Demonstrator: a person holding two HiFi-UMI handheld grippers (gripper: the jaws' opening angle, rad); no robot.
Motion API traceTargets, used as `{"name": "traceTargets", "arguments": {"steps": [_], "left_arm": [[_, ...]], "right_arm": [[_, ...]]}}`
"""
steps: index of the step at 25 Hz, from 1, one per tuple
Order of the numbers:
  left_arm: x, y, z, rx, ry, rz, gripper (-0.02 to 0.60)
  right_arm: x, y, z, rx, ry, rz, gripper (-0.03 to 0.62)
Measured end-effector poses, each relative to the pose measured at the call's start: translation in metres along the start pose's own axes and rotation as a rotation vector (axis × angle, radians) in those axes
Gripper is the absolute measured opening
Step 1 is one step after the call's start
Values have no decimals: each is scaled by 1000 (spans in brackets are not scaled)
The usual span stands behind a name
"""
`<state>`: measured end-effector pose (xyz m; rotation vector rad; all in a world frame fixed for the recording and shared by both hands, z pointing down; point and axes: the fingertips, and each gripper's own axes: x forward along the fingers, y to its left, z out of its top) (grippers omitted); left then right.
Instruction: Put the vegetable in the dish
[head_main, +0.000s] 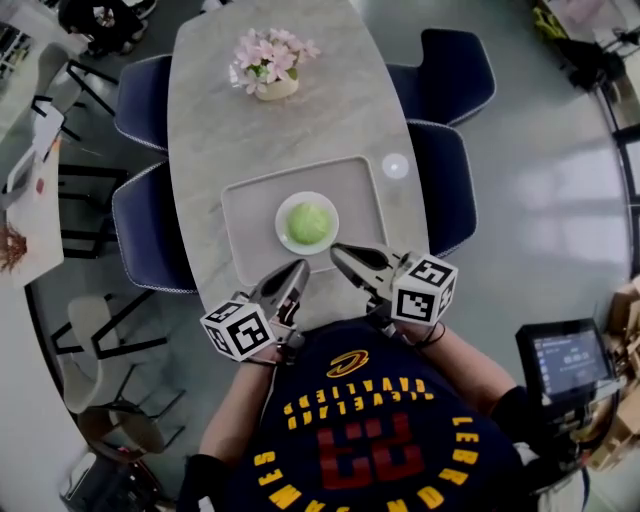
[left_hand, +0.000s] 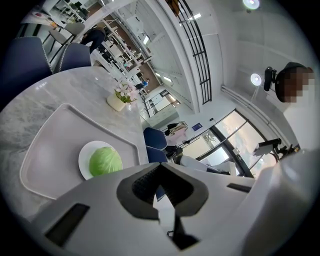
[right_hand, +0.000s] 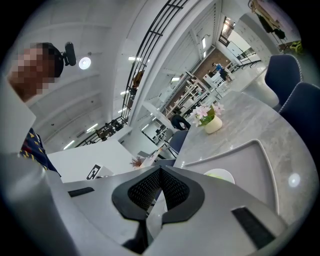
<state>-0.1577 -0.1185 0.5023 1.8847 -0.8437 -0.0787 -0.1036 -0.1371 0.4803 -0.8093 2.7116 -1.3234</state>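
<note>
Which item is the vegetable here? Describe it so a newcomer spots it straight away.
On the long grey table, a pale tray lies at the person's end. A small white plate sits on it, holding the cabbage: a round, light green ball, unlike the pink flowers farther along.

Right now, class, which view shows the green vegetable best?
Head view: the green vegetable sits whole on its dish, from above. The left gripper view shows it obliquely; the right gripper view, just a sliver.

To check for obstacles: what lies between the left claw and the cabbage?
Only bare tray and dish rim, between left claw and cabbage; head view shows it.
</note>
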Motion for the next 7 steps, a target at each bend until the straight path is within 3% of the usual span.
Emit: {"name": "traceTargets", "arguments": {"steps": [7], "left_arm": [[1, 2, 1, 5, -1, 3, 2]], "right_arm": [[1, 0, 0, -8, 4, 2, 5]]}}
